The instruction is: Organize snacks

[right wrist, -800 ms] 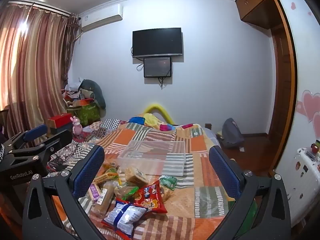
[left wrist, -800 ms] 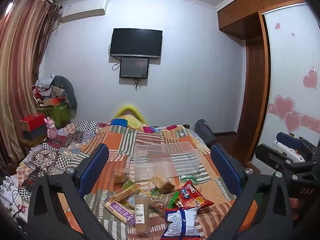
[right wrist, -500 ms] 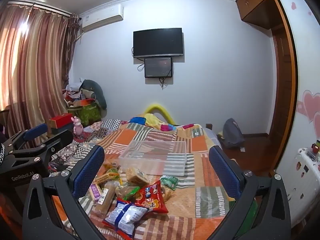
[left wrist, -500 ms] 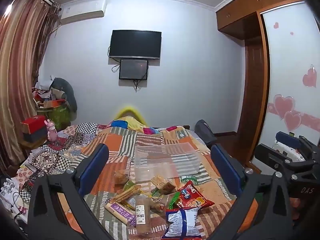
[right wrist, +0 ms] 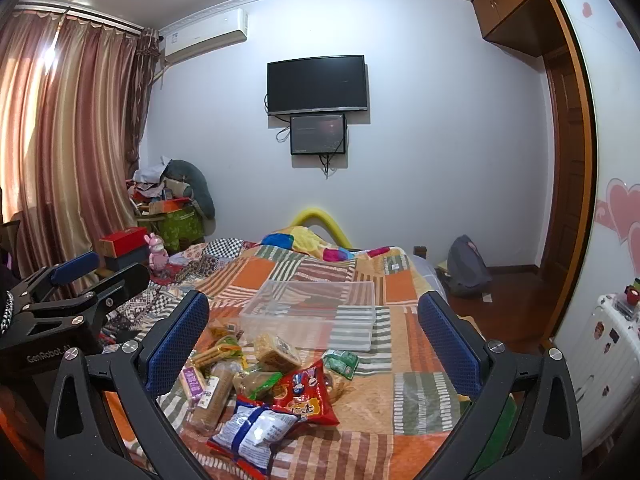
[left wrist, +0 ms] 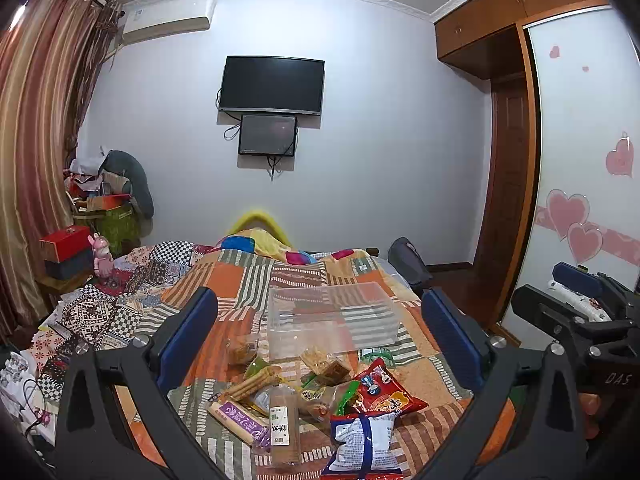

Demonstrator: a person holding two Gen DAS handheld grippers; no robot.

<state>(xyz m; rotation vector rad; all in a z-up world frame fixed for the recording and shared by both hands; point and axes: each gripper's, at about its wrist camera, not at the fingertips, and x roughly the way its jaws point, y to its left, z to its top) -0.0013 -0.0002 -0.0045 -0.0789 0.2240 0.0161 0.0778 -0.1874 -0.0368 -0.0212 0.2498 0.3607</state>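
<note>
My left tongs and right tongs hang spread wide and empty above the bed. The snacks lie heaped on the patchwork quilt, just in front of a clear plastic box. A red bag and a white-and-blue bag lie nearest me.

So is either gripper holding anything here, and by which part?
Nothing is held: left gripper and right gripper are both open above the snacks.
</note>
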